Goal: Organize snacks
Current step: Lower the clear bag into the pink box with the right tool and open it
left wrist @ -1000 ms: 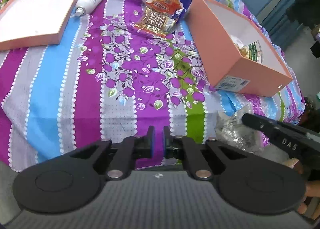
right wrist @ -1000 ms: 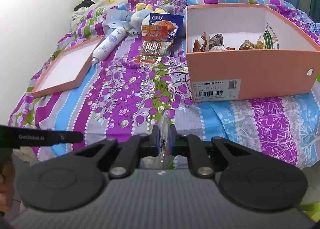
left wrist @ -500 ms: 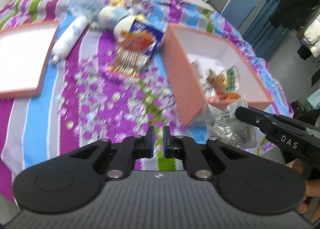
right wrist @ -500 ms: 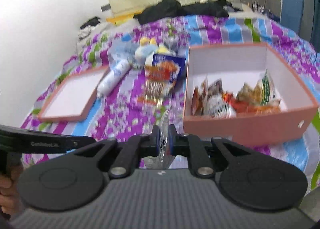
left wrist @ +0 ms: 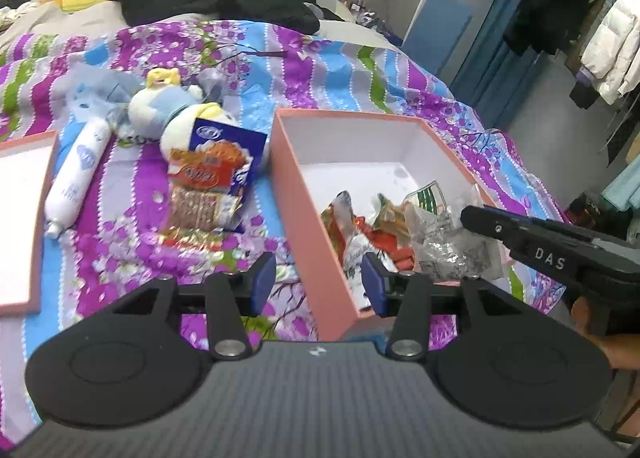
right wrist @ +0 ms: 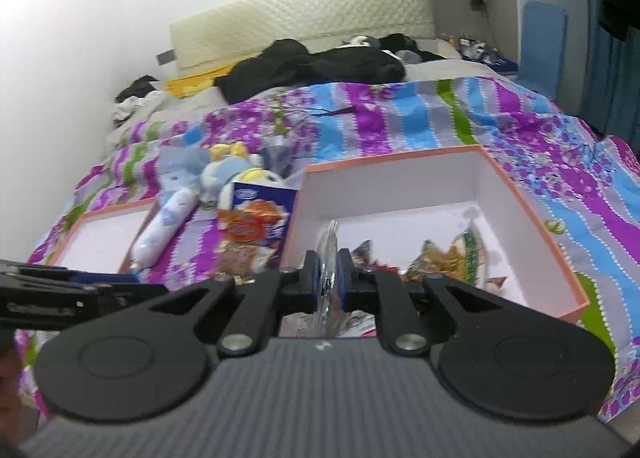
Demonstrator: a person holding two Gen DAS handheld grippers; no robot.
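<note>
On the bed's striped floral bedspread [left wrist: 344, 70], at far left, lies a pink box lid [left wrist: 20, 218], then a white tube [left wrist: 76, 178], plush toys [left wrist: 160, 106] and a blue-and-orange snack packet [left wrist: 212, 182]. Right of these, the left gripper [left wrist: 318, 284] hovers with jaws spread wide and empty, straddling the near wall of the pink box [left wrist: 304, 210] that holds snack wrappers. Over that box, the right gripper [right wrist: 329, 282] is clamped on a clear crinkly snack bag [left wrist: 448, 242].

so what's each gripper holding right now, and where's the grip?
Right gripper pinches a clear snack bag by its upper edge, above the pink box. Left gripper is open, holding nothing.
</note>
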